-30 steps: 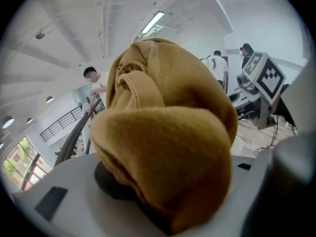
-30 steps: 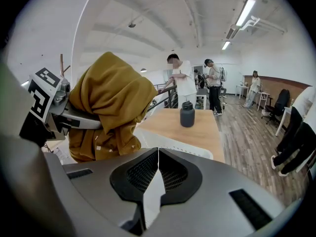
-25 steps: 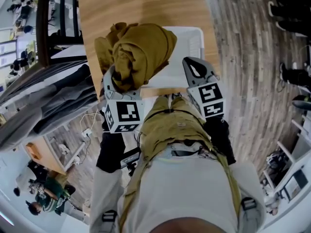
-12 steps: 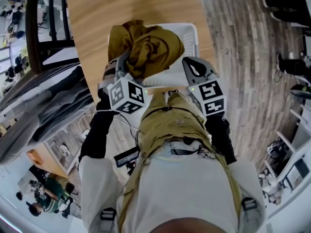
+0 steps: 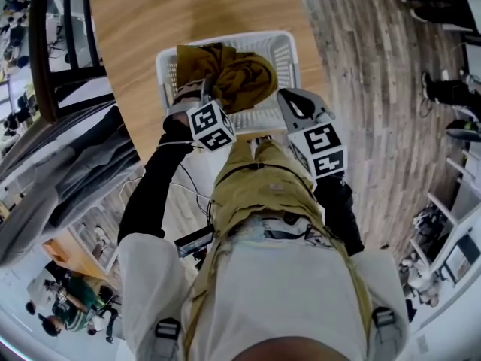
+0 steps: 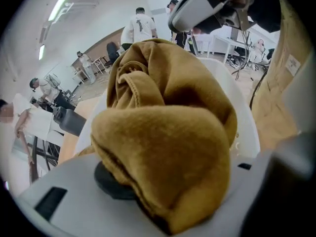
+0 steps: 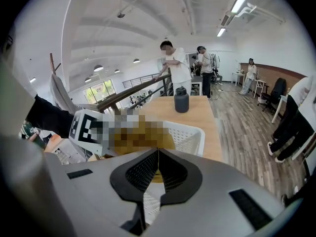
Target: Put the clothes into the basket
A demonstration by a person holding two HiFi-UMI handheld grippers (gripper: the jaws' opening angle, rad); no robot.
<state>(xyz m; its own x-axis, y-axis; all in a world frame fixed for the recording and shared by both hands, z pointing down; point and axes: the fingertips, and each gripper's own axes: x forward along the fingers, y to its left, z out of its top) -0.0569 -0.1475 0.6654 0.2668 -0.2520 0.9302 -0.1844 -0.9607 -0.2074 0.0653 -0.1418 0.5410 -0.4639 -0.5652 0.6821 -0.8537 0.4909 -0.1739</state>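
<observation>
a wooden table (image 5: 150,13) bears a white basket (image 5: 284,55) and a dark bottle (image 7: 181,100).

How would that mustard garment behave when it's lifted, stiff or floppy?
Probably floppy: the mustard garment bunches in soft folds and sags around the left gripper. Likely light for its bulk, since one pinch seems to carry the whole bundle over the basket. Its fuzzy weave should hardly slip.

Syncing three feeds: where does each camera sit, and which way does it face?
Head view: on the person's head, facing steeply down at the basket; torso, left gripper, right gripper show.
Left gripper view: on that gripper, along its jaws, clamped on the mustard garment.
Right gripper view: on that gripper, over shut jaws toward the basket.
Head and right gripper views share the basket.
</observation>
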